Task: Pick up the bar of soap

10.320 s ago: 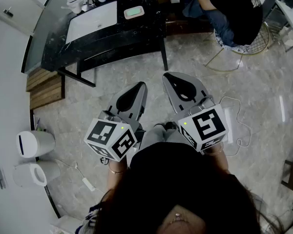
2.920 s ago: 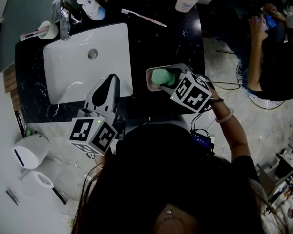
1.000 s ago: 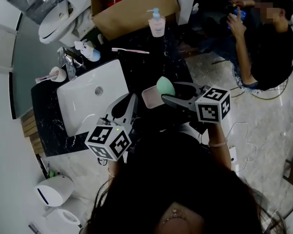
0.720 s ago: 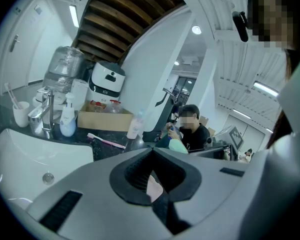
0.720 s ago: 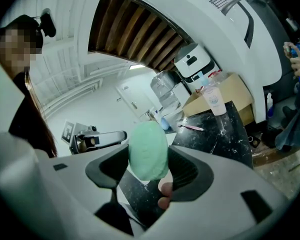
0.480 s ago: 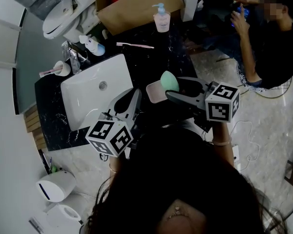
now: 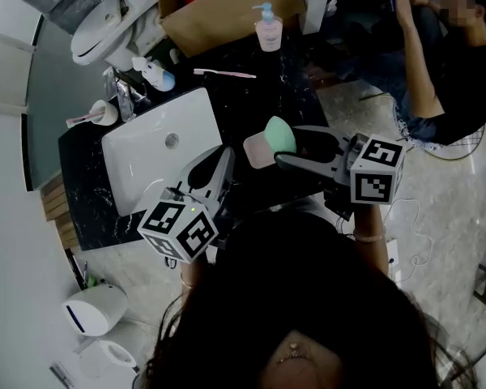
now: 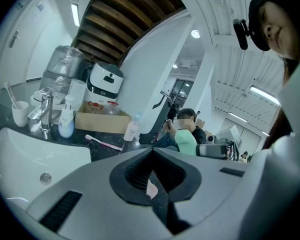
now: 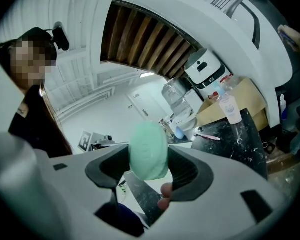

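The mint-green bar of soap (image 7: 280, 134) is clamped between the jaws of my right gripper (image 7: 282, 146), lifted just above the pink soap dish (image 7: 256, 152) on the black counter (image 7: 251, 104). In the right gripper view the soap (image 9: 149, 150) stands on edge between the dark pads, and the right gripper (image 9: 149, 156) is shut on it. My left gripper (image 7: 224, 154) hovers over the front right corner of the white sink (image 7: 150, 156). It is shut and empty (image 8: 152, 154). From the left gripper view the soap (image 8: 186, 143) shows to the right.
A pink toothbrush (image 7: 224, 73), a pump bottle (image 7: 268, 31) and a cardboard box (image 7: 227, 6) are at the back of the counter. A faucet (image 7: 123, 96) and a cup (image 7: 100, 113) stand left of the sink. A person (image 7: 437, 55) sits at the right.
The soap lay in the pink dish with my right gripper around it 2.9 s ago; now it hangs above the dish. Over the last second both grippers have barely moved.
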`<state>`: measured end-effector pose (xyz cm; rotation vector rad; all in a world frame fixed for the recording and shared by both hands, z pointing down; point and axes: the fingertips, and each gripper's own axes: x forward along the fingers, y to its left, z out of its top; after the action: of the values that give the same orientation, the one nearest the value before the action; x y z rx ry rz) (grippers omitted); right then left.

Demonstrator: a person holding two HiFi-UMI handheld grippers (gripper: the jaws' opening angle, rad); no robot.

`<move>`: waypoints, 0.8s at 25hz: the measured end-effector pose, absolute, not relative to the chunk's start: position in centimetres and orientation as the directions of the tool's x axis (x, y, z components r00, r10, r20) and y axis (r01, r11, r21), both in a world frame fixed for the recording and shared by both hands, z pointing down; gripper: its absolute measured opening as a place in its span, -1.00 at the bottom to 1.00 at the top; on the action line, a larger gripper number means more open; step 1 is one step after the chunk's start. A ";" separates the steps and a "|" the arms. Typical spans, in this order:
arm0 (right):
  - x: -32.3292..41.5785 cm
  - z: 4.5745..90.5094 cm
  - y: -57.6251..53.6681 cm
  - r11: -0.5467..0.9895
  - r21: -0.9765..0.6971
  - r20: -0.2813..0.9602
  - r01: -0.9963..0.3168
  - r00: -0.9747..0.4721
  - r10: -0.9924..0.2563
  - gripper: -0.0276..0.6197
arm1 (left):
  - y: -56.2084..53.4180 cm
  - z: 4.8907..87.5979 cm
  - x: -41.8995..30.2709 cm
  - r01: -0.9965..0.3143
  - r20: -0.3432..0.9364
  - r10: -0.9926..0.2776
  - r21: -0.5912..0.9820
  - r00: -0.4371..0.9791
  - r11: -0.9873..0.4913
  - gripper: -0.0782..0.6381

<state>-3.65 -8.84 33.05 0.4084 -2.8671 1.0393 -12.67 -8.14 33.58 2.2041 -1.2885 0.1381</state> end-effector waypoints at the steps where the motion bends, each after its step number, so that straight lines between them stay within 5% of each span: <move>1: -3.7 32.7 -8.8 0.740 -0.620 0.139 -0.260 -0.965 -0.222 -0.16 | -8.1 33.5 -12.7 -0.826 0.362 -0.767 0.427 0.530 -0.369 -0.76; 20: -3.6 29.1 -7.3 0.784 -0.600 0.023 -0.157 -0.984 -0.179 -0.16 | -7.3 32.1 -12.5 -0.812 0.333 -0.766 0.430 0.550 -0.396 -0.76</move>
<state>-3.61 -7.27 29.14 0.2825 -3.0001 1.0040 -12.49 -7.33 32.07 2.2364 -1.2672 0.1087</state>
